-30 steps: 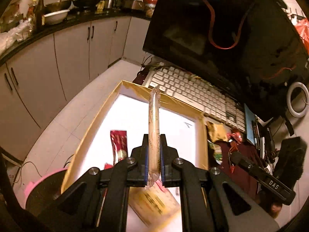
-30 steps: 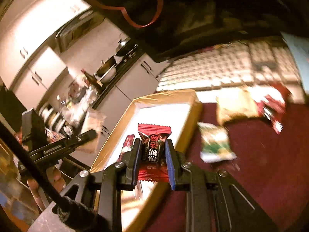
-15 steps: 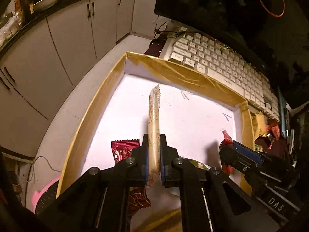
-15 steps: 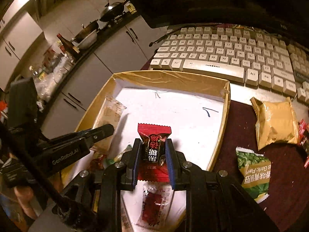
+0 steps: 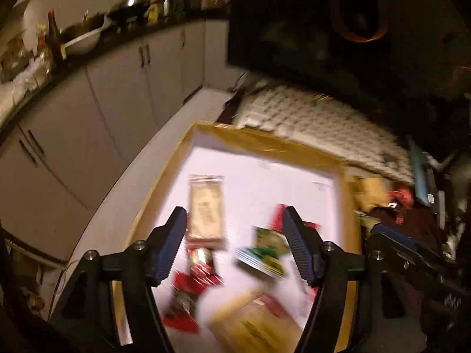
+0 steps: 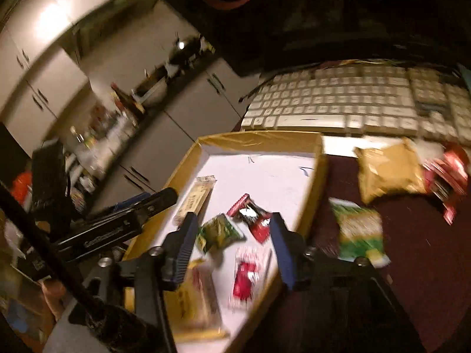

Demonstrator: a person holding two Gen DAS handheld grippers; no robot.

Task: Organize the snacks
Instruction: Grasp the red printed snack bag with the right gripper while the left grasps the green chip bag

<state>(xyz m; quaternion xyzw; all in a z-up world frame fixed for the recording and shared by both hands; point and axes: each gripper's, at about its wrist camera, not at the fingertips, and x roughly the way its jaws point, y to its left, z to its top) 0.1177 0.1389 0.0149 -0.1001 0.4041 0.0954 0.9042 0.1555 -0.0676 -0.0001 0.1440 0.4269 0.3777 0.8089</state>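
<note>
A shallow white box with tan taped walls [image 5: 265,139] [image 6: 259,138] holds several snack packets. My left gripper [image 5: 235,222] is open and empty above it; a beige wafer packet [image 5: 206,209] lies flat below, also in the right wrist view [image 6: 194,198]. My right gripper [image 6: 232,229] is open and empty over the box; a red candy packet [image 6: 253,216] lies below it beside a green packet [image 6: 219,232]. On the dark red mat outside the box lie a green-white packet [image 6: 357,232], a gold packet [image 6: 388,172] and red packets [image 6: 444,176].
A white keyboard [image 6: 353,103] lies behind the box, under a dark monitor [image 5: 338,29]. Kitchen cabinets [image 5: 103,88] and a cluttered counter stand to the left. The left gripper body [image 6: 117,226] shows in the right wrist view.
Both grippers have opened. The left let go of the beige wafer packet and the right let go of the red candy packet; both now lie in the box. Both grippers pulled back.
</note>
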